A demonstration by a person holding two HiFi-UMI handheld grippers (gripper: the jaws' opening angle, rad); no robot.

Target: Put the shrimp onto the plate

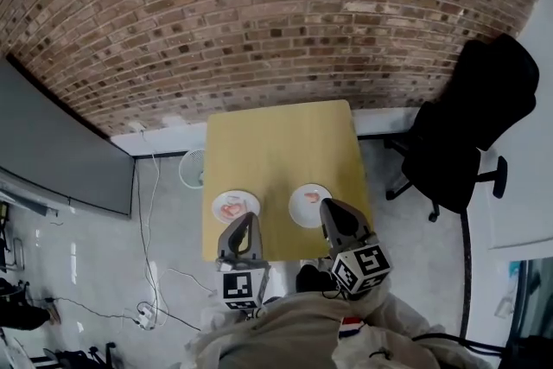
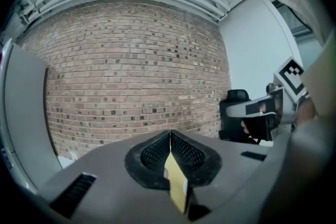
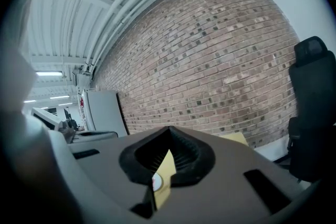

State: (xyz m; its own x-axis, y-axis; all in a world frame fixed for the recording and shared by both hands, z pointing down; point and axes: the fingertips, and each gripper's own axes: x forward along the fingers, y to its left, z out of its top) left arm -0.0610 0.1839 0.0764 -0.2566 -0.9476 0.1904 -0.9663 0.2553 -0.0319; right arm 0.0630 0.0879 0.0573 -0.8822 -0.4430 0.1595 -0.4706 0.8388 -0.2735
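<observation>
In the head view the yellow table (image 1: 276, 143) stands against the brick wall (image 1: 259, 22), with both plates close to its near edge. The left plate (image 1: 244, 194) carries the pink shrimp (image 1: 230, 208), and the right plate (image 1: 295, 213) holds one small pink piece. The left gripper (image 1: 248, 222) hangs at the left plate's near rim and the right gripper (image 1: 328, 208) at the right plate's near-right rim. Neither carries anything, so I judge this to be the approach, with no pick made yet. The next move calls for spreading one pair of jaws and lowering onto a shrimp. The table's far half is bare, and the office chair (image 1: 467, 125) on the right and the grey panel (image 1: 60, 151) on the left stand well apart from it. In the left gripper view the left gripper (image 2: 170, 134) has its jaws pressed together, with only a sliver of table showing below the tips. In the right gripper view the right gripper (image 3: 169, 131) is likewise closed and empty, with a bit of plate showing through the slit.
</observation>
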